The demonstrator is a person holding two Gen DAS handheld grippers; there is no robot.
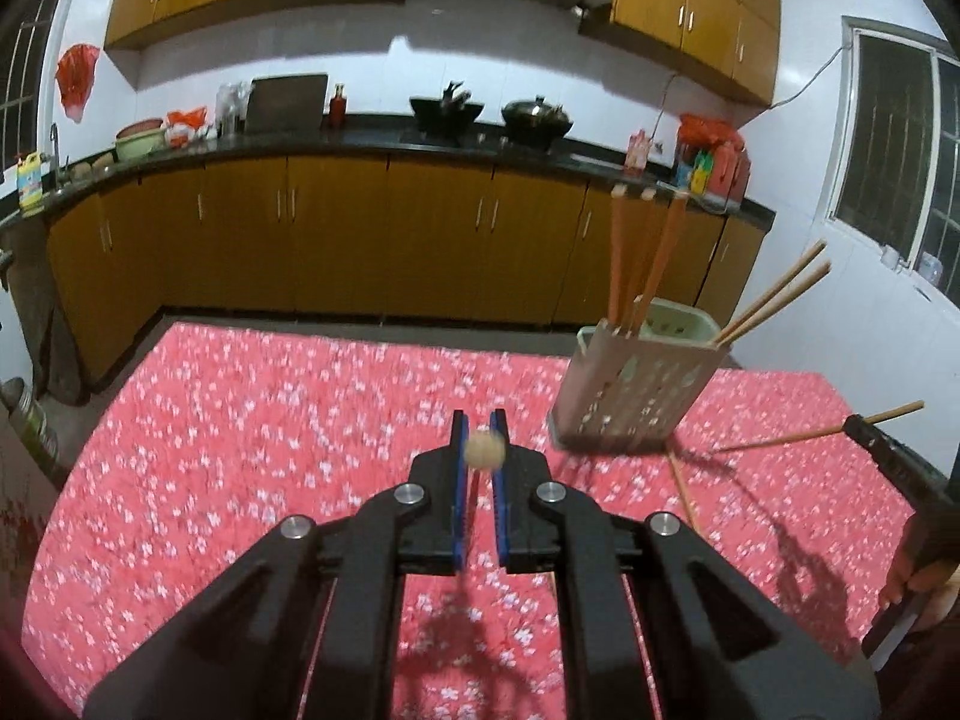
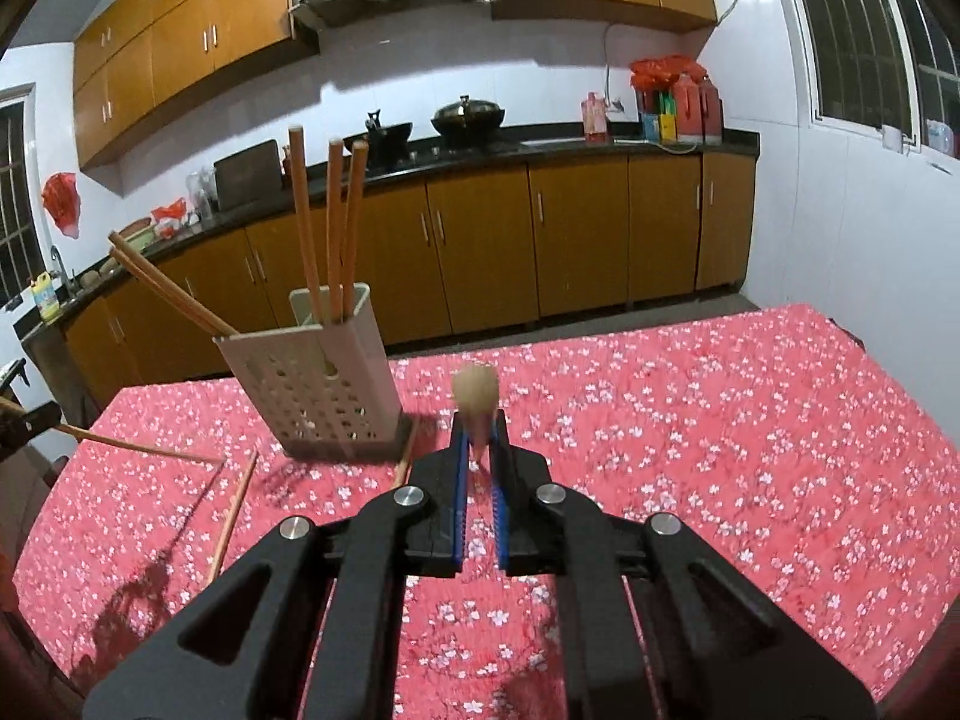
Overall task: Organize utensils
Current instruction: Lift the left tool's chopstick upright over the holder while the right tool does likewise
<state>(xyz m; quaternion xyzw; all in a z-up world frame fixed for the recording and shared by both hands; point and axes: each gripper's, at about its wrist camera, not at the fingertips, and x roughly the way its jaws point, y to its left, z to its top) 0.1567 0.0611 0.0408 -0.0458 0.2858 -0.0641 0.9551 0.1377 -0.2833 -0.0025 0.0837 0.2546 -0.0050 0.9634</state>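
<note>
Chopsticks are waiting in both grippers above a table (image 1: 240, 420) that is wearing a red floral cloth, and the perforated utensil holder (image 1: 630, 390) standing on that cloth is serving as the landmark. The left gripper (image 1: 480, 441) is clenching one chopstick (image 1: 485, 450), whose pale round end is showing between the blue pads, and it is hovering to the left of the holder. The right gripper (image 2: 478, 441) is likewise clamping a chopstick (image 2: 475, 390), its end pointing toward the camera, and it is sitting to the right of the holder and a little nearer than it. Inside the holder, three orange-brown chopsticks (image 2: 330, 228) are standing nearly upright in the back compartment, while two more (image 2: 168, 288) are leaning outward over the holder's left rim as the right wrist view shows it. In front of the holder, loose chopsticks (image 2: 231, 510) are lying on the cloth, one of them touching or just beside the holder's base. In the left wrist view the other gripper's black body is appearing at the right edge, beyond the holder, with a thin stick (image 1: 780, 435) running through its tip. Behind the holder, wooden cabinets (image 1: 360, 228) and a dark counter are lining the kitchen wall.
</note>
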